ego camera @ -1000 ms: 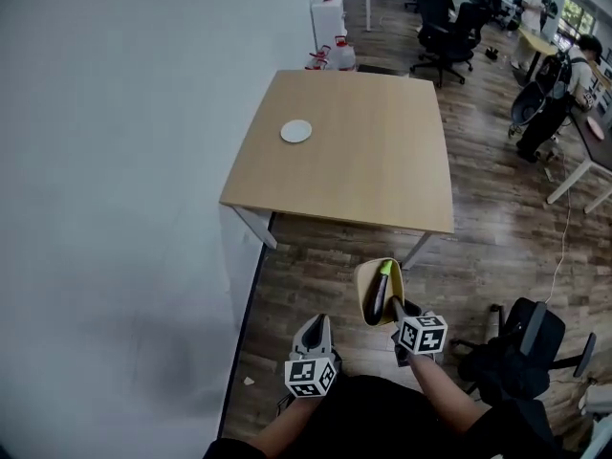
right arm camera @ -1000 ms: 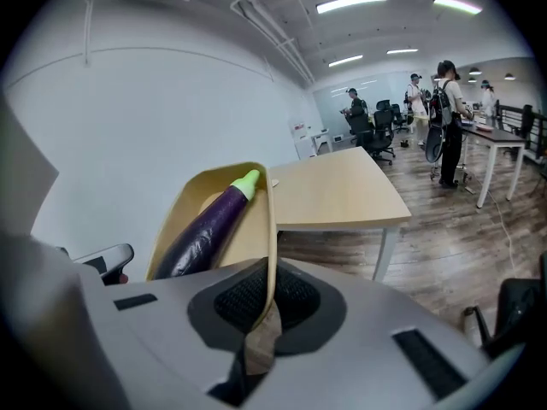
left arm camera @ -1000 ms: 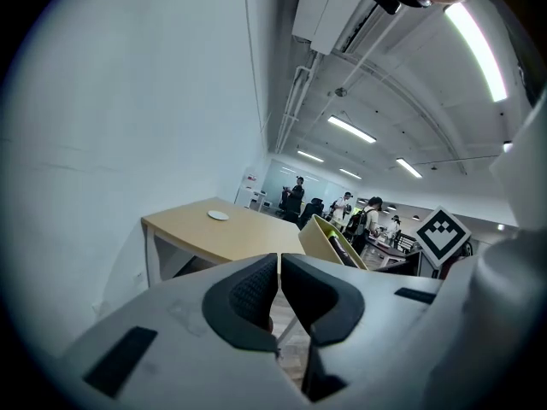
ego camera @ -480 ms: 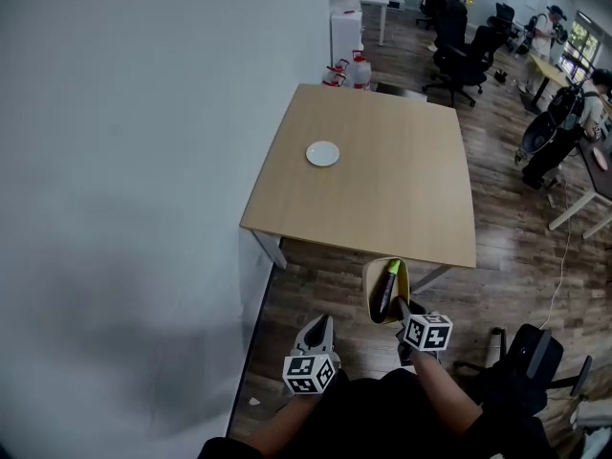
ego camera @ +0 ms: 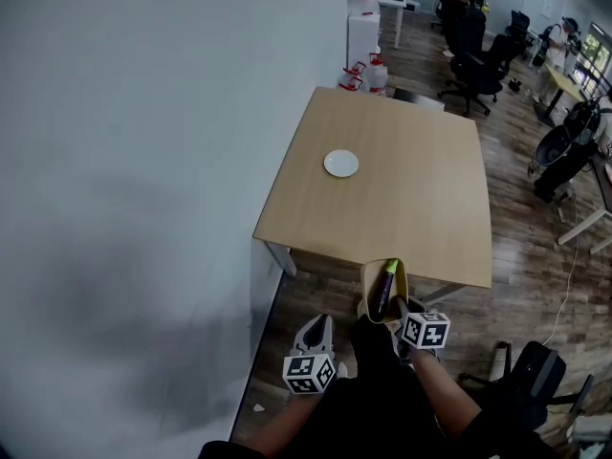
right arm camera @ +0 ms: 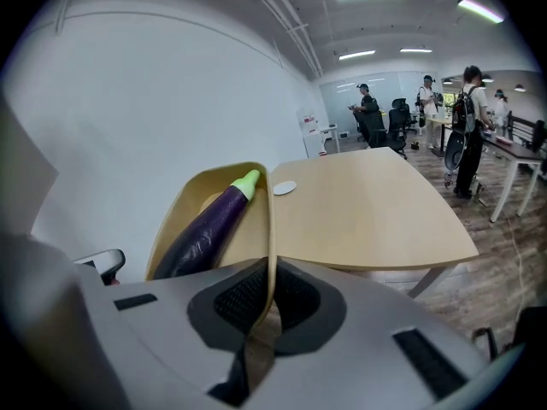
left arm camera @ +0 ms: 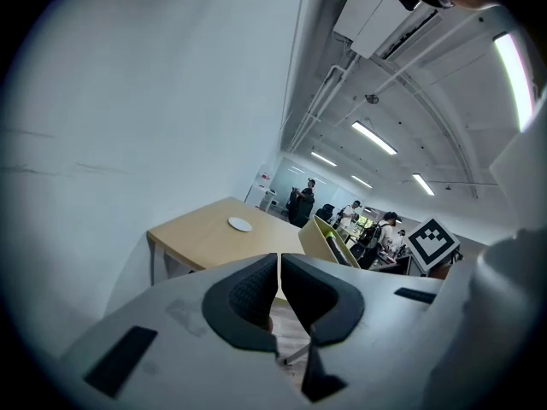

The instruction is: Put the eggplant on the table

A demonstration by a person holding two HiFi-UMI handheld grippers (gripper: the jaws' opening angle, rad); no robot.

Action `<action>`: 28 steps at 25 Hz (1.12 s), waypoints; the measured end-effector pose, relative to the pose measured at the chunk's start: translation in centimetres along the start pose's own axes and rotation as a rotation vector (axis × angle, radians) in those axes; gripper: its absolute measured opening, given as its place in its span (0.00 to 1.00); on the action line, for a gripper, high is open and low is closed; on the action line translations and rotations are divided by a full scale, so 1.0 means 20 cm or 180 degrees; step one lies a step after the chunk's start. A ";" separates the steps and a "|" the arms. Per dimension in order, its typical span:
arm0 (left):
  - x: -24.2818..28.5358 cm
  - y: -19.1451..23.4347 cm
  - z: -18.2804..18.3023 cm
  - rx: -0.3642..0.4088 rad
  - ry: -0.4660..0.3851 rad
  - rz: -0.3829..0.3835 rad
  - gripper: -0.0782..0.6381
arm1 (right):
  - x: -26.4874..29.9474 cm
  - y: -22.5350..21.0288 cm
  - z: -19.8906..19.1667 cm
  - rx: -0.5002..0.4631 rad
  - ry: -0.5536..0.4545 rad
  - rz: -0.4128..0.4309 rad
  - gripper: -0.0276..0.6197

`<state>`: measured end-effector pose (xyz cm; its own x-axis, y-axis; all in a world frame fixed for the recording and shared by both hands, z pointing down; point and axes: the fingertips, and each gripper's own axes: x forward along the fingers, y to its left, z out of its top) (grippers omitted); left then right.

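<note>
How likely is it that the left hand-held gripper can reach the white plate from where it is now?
Probably not yet. The left hand-held gripper hangs over the floor, short of the table; the white plate lies far in on it. Nothing stands between them.

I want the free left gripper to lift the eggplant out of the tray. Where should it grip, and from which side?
Probably the thick purple middle of the eggplant, from above and across its width: it lies lengthwise in the tray, whose raised walls shield its sides.
</note>
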<state>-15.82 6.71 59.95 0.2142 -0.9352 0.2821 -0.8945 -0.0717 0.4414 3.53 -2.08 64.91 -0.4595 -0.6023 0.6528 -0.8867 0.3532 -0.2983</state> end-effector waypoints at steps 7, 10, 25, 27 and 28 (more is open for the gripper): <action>0.27 0.11 0.15 0.0057 -0.0034 0.0041 0.14 | 0.34 -0.04 0.21 0.0038 0.0043 0.0067 0.14; 0.43 0.16 0.25 0.0115 -0.0051 0.0047 0.14 | 0.49 -0.12 0.32 0.0109 0.0069 0.0058 0.14; 1.36 0.27 0.52 0.0166 0.0187 -0.0050 0.14 | 1.20 -0.44 0.95 0.0104 0.0272 0.0051 0.14; 1.45 0.29 0.52 0.0146 0.0227 -0.0043 0.14 | 1.30 -0.50 1.00 0.0075 0.0309 0.0023 0.14; 1.49 0.29 0.53 0.0152 0.0241 -0.0038 0.14 | 1.34 -0.52 1.03 0.0074 0.0325 0.0010 0.14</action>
<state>-18.82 -25.20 61.91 0.2524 -0.9054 0.3415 -0.9090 -0.1009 0.4044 -0.58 -36.67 71.28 -0.4556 -0.5247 0.7191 -0.8868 0.3374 -0.3158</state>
